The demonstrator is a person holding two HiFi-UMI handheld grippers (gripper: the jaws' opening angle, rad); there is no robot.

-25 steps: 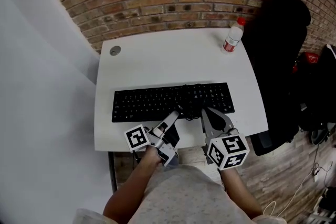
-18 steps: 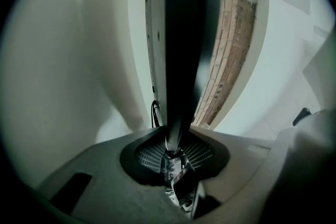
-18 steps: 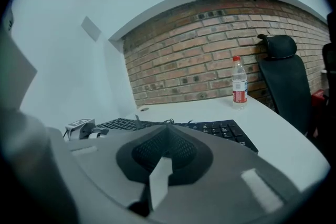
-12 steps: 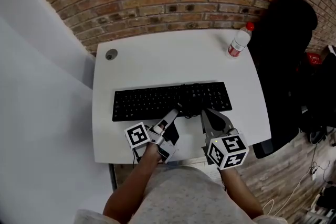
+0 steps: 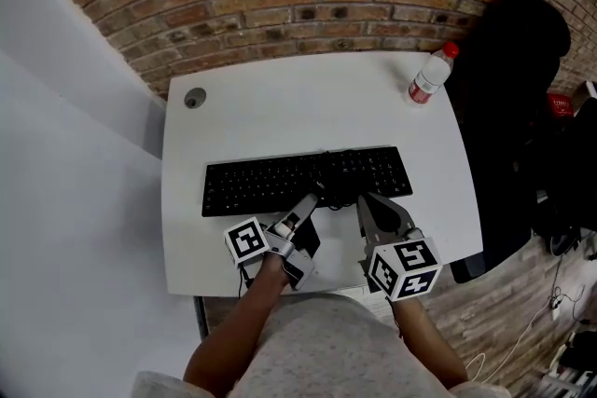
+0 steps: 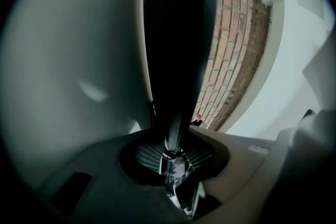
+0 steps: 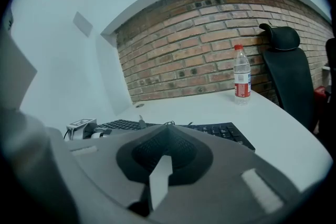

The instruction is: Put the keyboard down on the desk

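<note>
Little has changed from a second ago. The left gripper (image 5: pixel 314 198) and the right gripper (image 5: pixel 364 199) sit at the same two spots on the near edge of the keyboard (image 5: pixel 270 182). The keyboard lies just as it did then, flat on the white surface (image 5: pixel 280 107). Only the framing of the head view has drifted a little.

The left gripper is rolled onto its side. In its own view its jaws are clamped on the keyboard's near edge, and the black slab runs straight away from them, seen edge-on. Most of the keyboard stretches off to this gripper's left. A small round hole (image 5: pixel 194 97) in the surface lies further that way, well beyond the keyboard's end.

The keyboard is black, long and thin, full width with a number pad at its right end. Its long side runs parallel to the front of the surface, and it rests on the nearer half of it.

The right gripper has its jaws together with nothing between them. Its tip is at the keyboard's near edge, just right of the left gripper, and the right end of the keys shows past it. Ahead of it and to its right, well apart, a clear bottle (image 5: pixel 429 77) with a red cap and label stands upright near the back corner. A black chair (image 5: pixel 513 61) stands further right.
</note>
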